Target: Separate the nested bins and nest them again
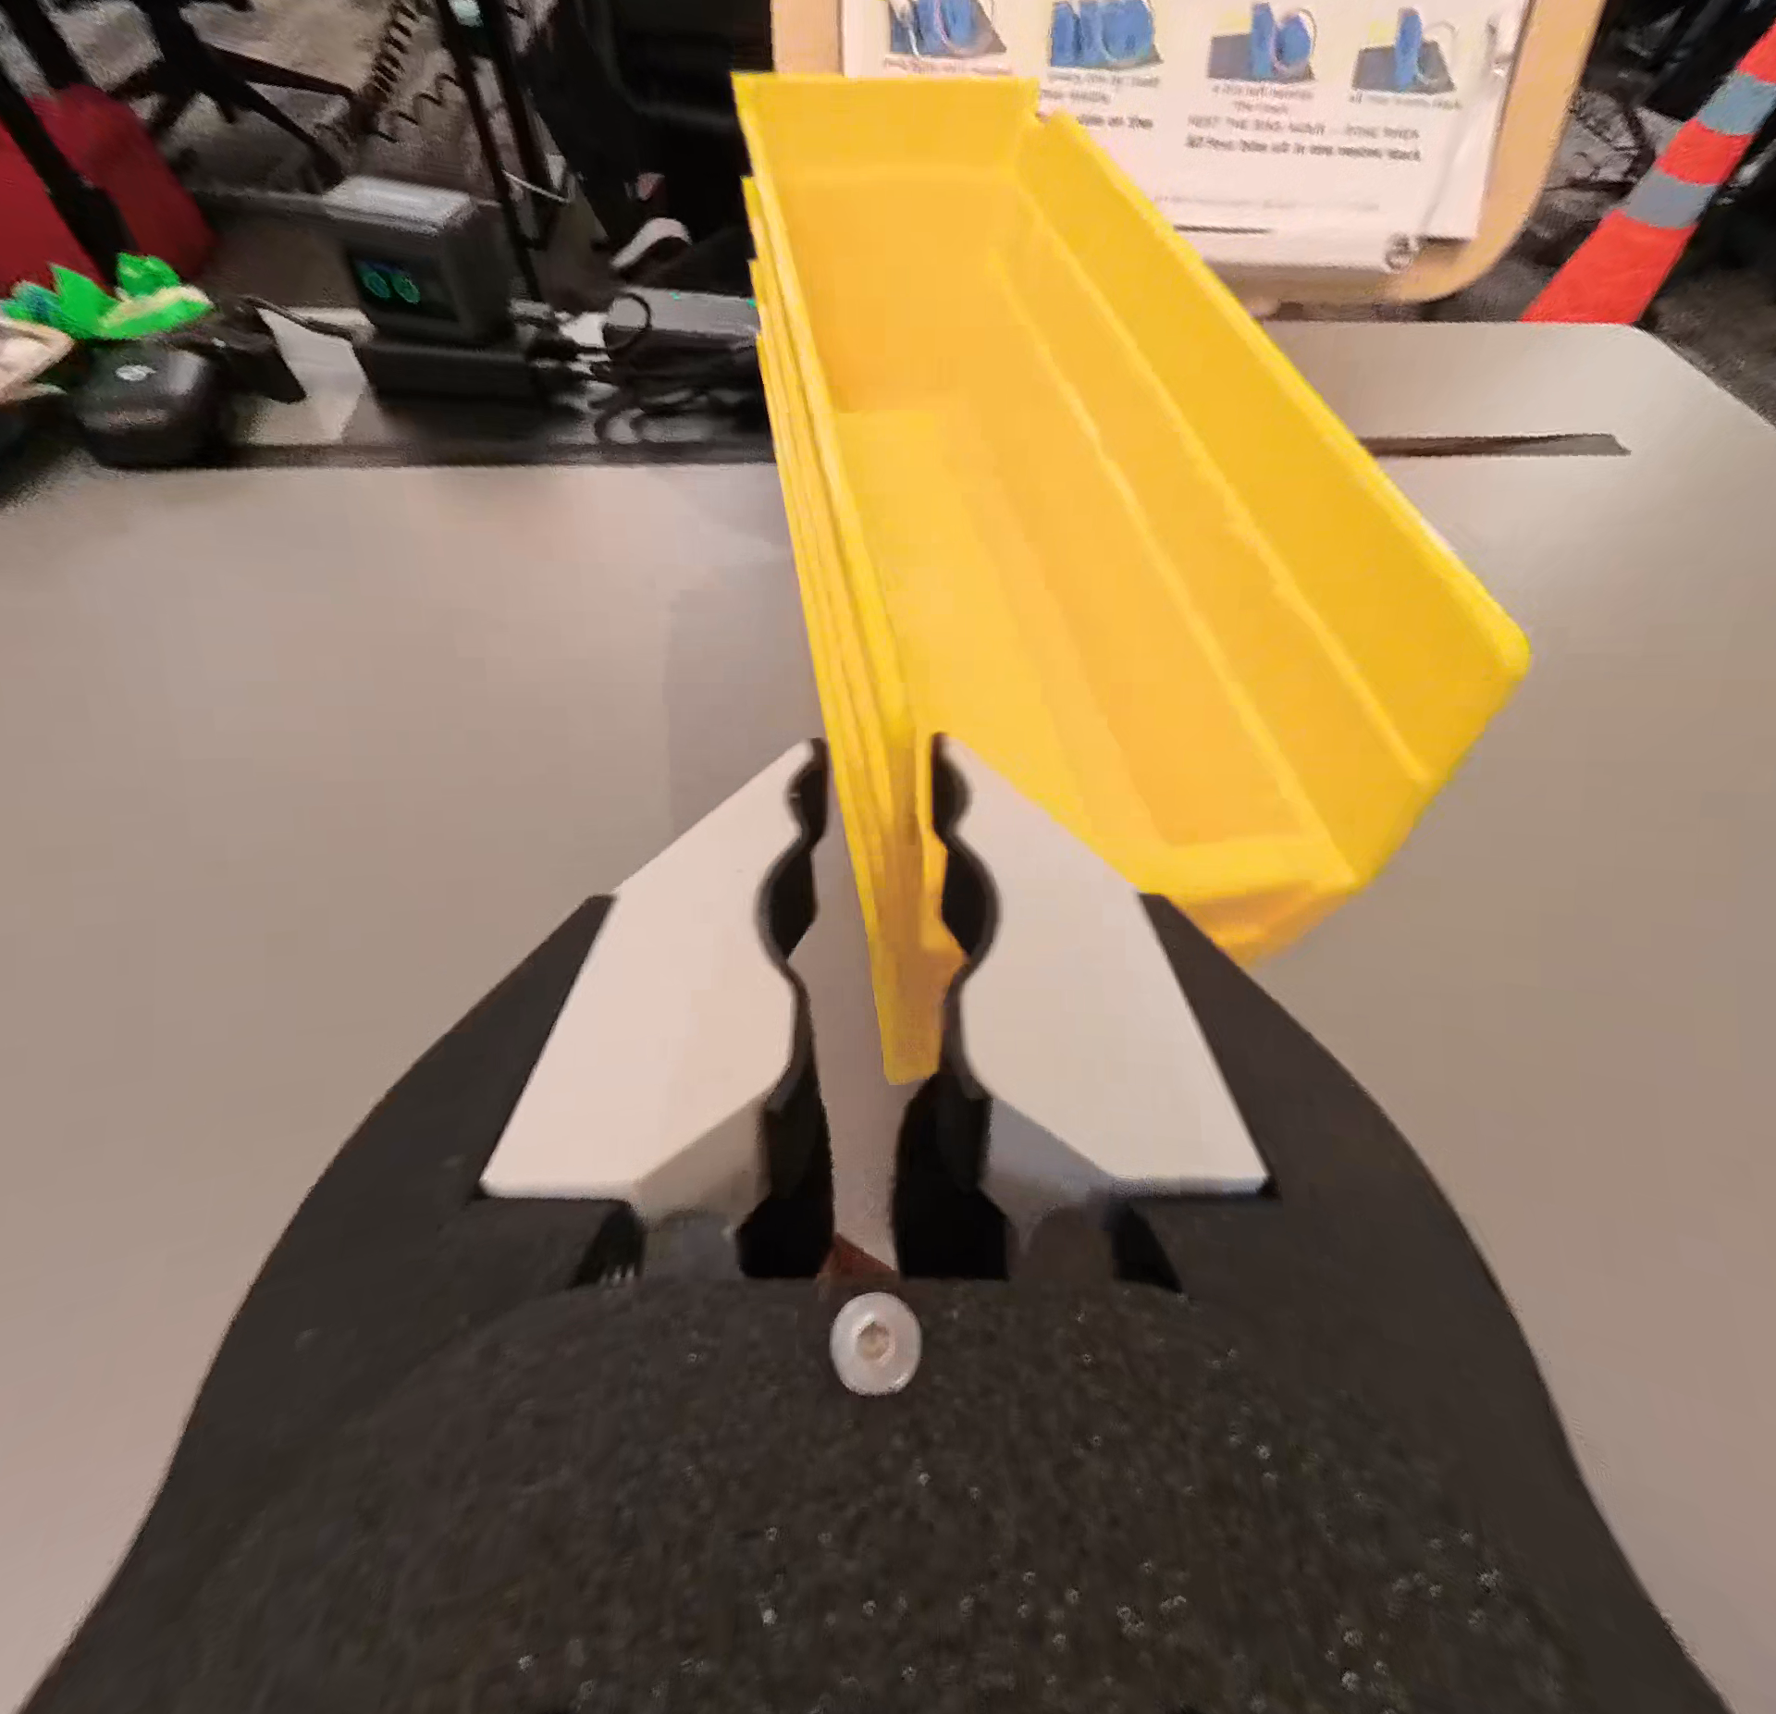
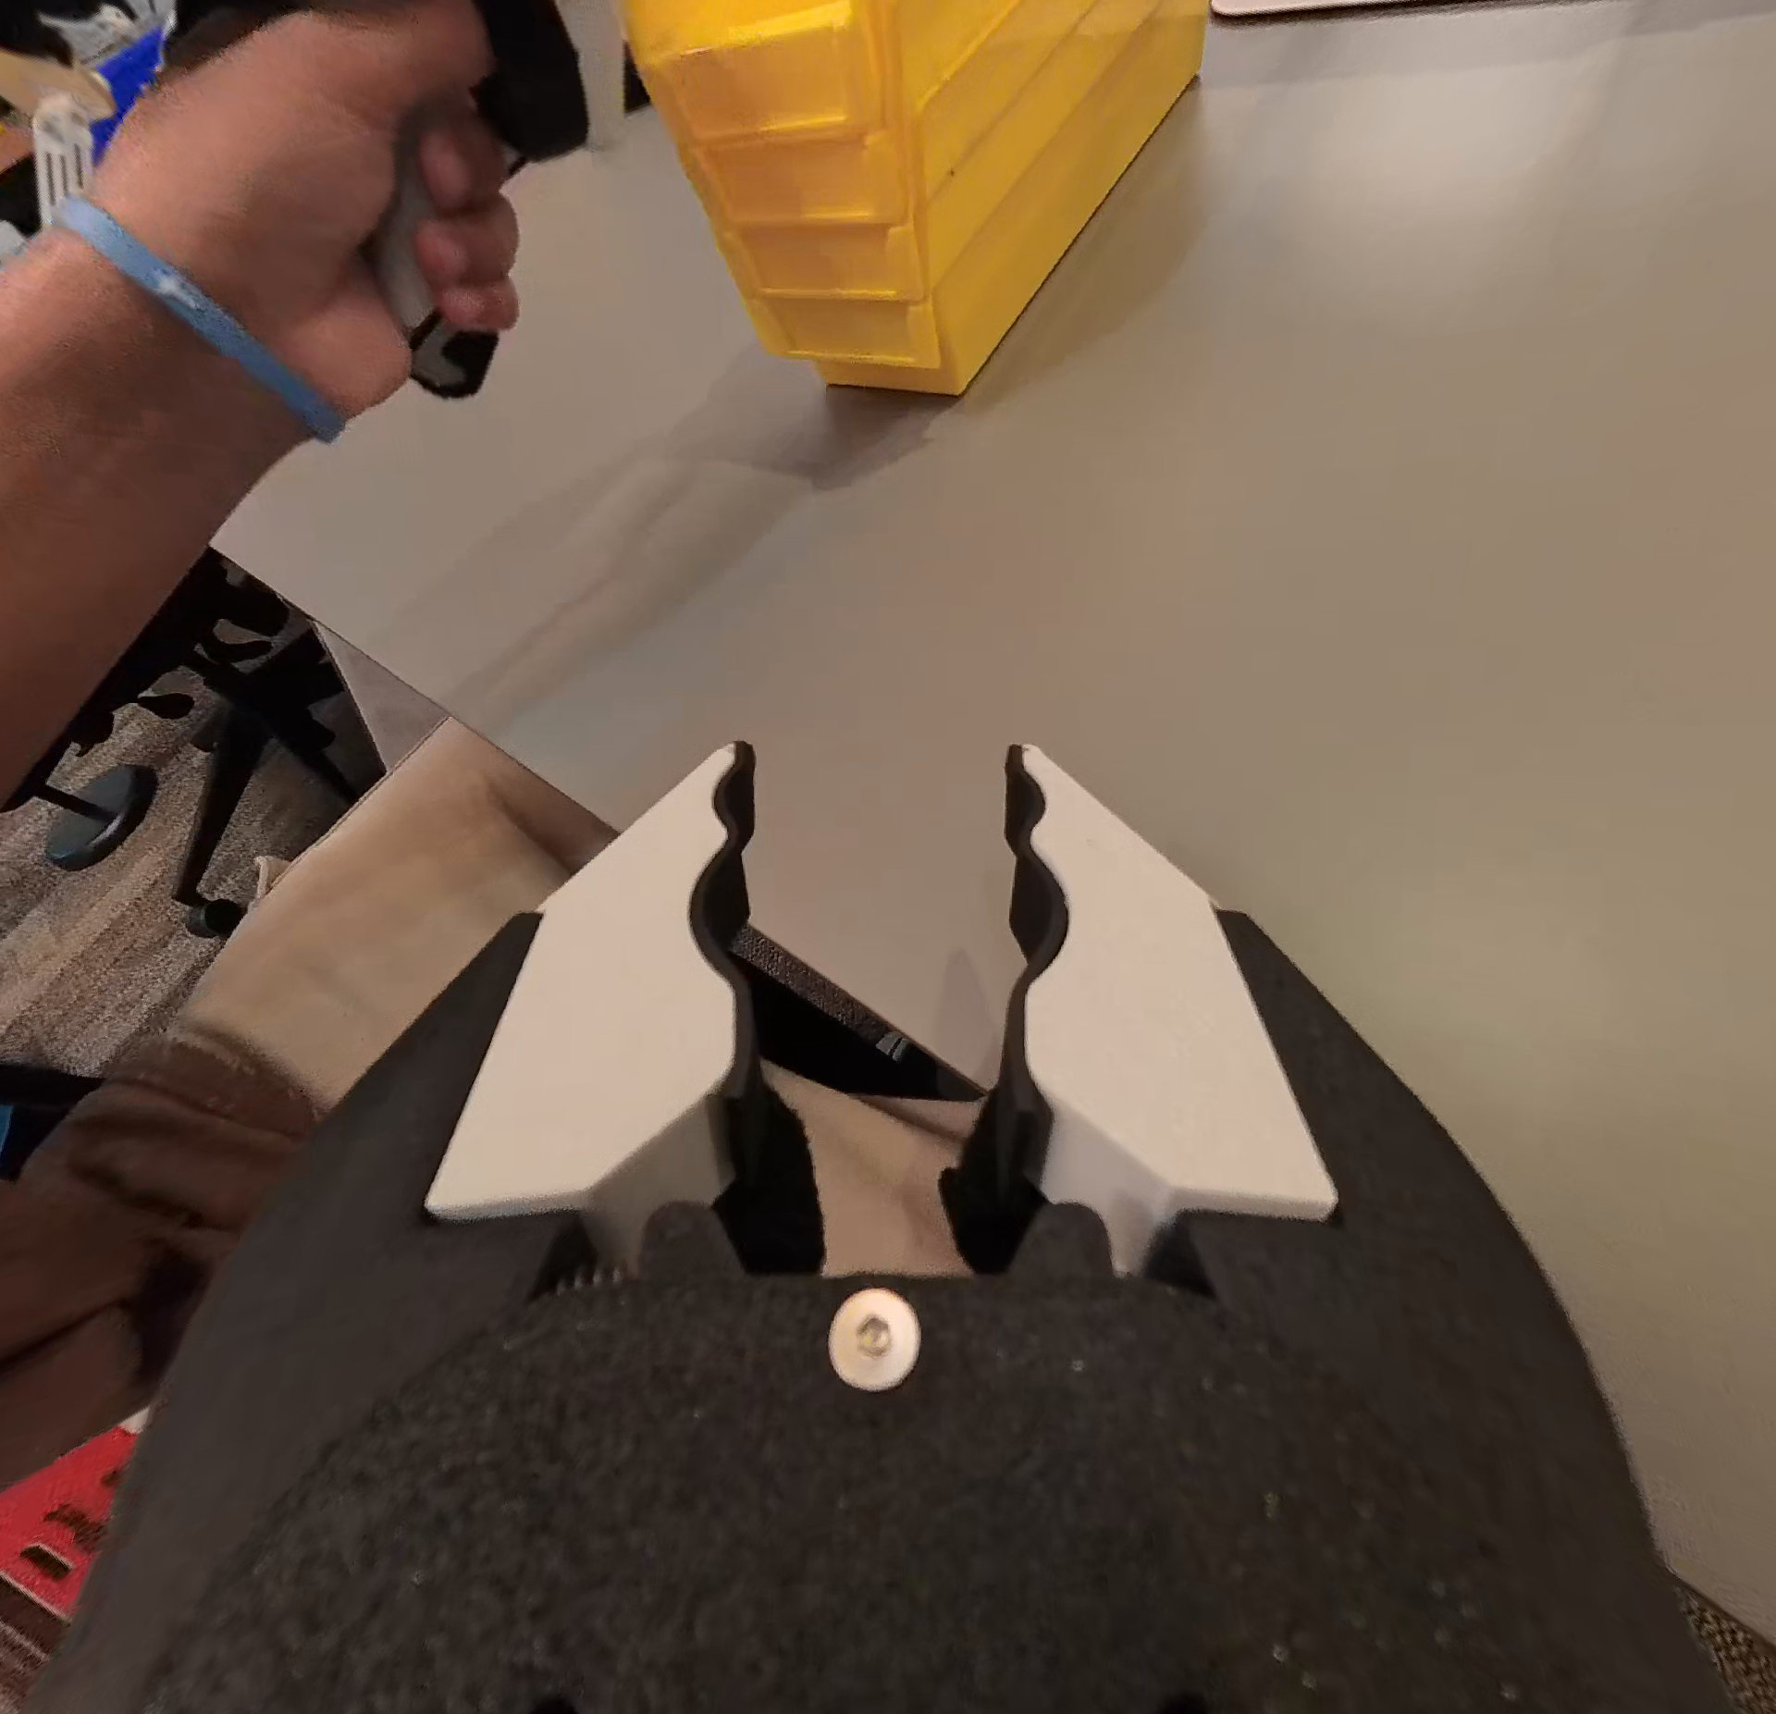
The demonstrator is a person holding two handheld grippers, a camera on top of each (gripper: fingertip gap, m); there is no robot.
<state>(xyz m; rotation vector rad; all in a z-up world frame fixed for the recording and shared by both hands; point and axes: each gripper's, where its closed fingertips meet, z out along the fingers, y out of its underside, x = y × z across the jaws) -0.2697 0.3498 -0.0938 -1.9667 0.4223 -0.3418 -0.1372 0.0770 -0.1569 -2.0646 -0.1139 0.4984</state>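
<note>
A stack of nested yellow bins (image 1: 1105, 534) stands tilted on the grey table (image 1: 384, 707). My left gripper (image 1: 875, 755) is shut on the stack's left side walls near the front corner. In the right wrist view the same yellow stack (image 2: 913, 159) shows several stepped rims and rests on one lower corner at the top centre. My right gripper (image 2: 879, 755) is open and empty, low over the table's near edge, well short of the stack. A person's hand (image 2: 288, 178) with a blue wristband holds the left gripper's handle at the top left.
A power unit with cables (image 1: 423, 294) and green items (image 1: 106, 298) lie at the table's far left edge. An instruction sheet on a board (image 1: 1182, 63) stands behind the bins, an orange cone (image 1: 1653, 226) at the right. A chair base (image 2: 173, 755) is below the table.
</note>
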